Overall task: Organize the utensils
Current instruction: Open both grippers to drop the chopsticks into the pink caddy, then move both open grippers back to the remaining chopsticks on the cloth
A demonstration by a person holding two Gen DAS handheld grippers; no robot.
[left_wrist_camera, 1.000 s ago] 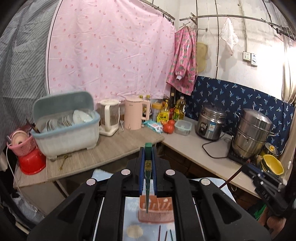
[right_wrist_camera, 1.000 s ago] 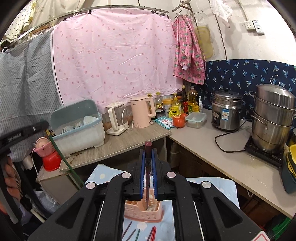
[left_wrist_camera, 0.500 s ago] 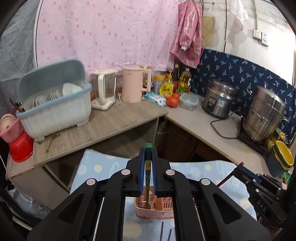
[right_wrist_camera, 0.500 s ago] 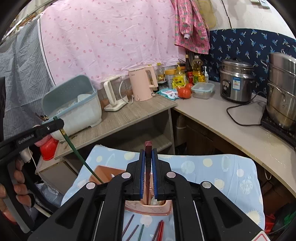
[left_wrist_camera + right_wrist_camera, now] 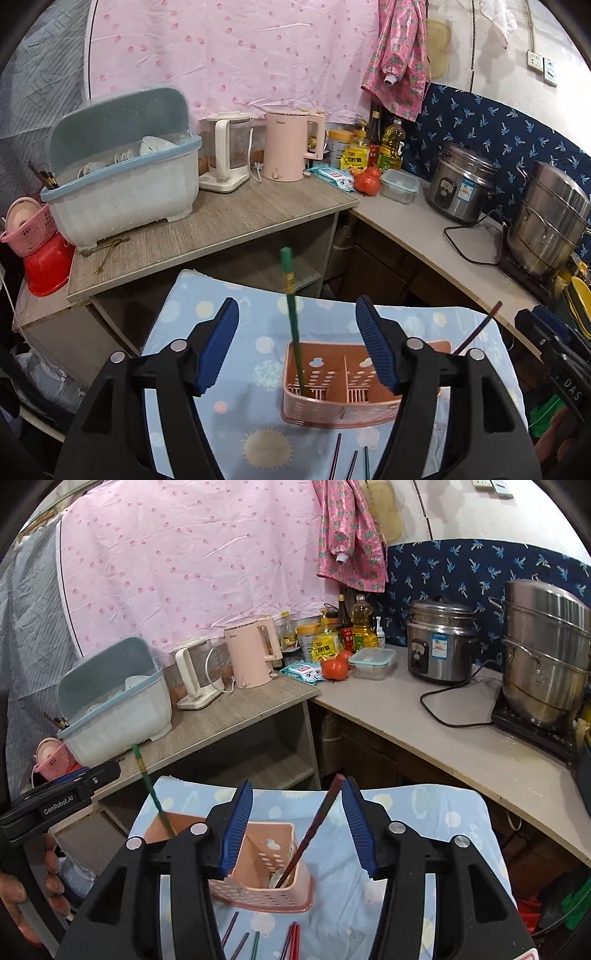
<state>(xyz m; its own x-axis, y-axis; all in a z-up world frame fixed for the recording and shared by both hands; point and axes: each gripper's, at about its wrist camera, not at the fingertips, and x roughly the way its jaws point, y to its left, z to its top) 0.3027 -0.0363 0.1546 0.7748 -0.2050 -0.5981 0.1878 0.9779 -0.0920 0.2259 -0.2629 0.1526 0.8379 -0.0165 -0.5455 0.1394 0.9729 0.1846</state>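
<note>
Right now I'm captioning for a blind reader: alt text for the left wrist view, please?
An open left gripper frames a green chopstick standing in a pink slotted utensil holder on a pale blue patterned cloth; more chopsticks lie in front.

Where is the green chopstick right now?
In the left wrist view the green chopstick stands tilted in the left compartment of the pink holder, between the open fingers of the left tool, which no longer grips it.

Right gripper (image 5: 297, 821) spread wide, blue pads apart. Dark red chopstick (image 5: 309, 832) standing tilted in pink utensil holder (image 5: 258, 880), top leaning toward 1 o'clock, touching or just beside the right pad. Green chopstick (image 5: 151, 794) at 10 o'clock beside left gripper (image 5: 62, 795). Loose chopsticks (image 5: 271, 941) at 6 o'clock on blue cloth (image 5: 424, 812).
</note>
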